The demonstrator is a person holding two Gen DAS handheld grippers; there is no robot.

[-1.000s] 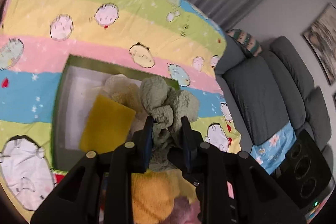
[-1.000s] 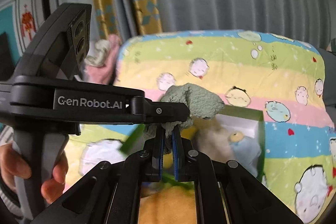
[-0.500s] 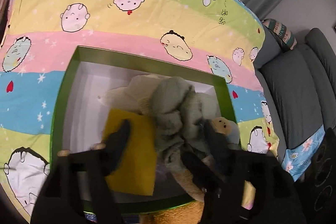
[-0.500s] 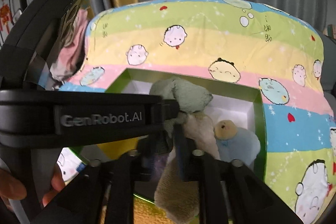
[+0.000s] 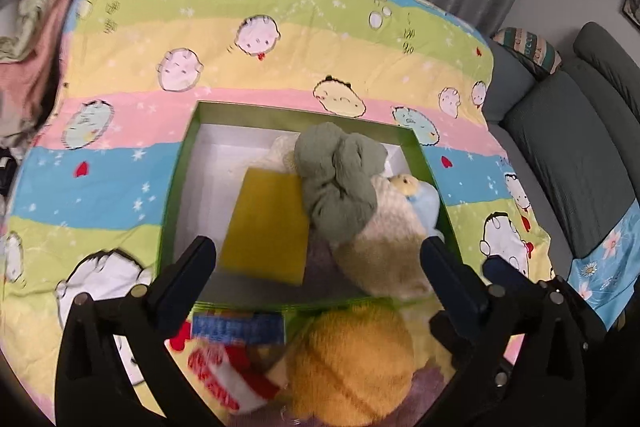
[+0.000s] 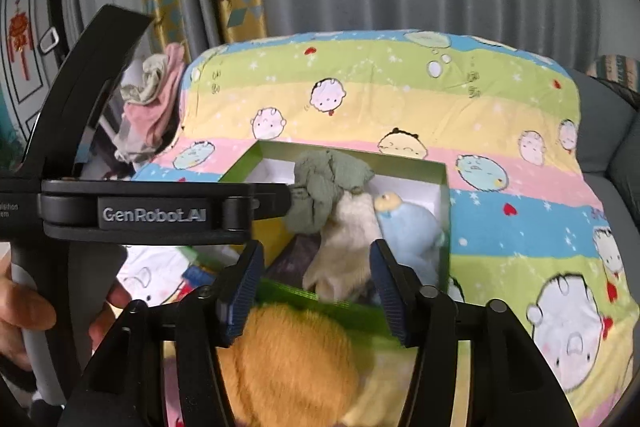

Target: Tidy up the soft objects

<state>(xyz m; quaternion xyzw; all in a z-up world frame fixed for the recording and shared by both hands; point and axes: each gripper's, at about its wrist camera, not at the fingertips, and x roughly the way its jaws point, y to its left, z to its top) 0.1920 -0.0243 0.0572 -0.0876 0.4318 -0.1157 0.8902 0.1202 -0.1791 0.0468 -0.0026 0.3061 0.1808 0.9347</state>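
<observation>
A green box with a white inside sits on the striped cartoon blanket. In it lie a crumpled grey-green cloth, a yellow pad, a cream plush and a pale blue toy. My left gripper hangs over the box's near edge, its jaws opening very wide with nothing pressed between them. My right gripper is also opening, its pads clear of the cream plush seen beyond them. The green cloth rests free on the pile.
An orange fuzzy toy, a red-and-white sock and a blue patterned piece lie in front of the box. The left tool's black body, held by a hand, crosses the right wrist view. A grey sofa stands right; clothes are piled left.
Both grippers held the green cloth above the box, shut on it. Both have since opened and drawn back, and the cloth now lies in the box on the other soft things.
</observation>
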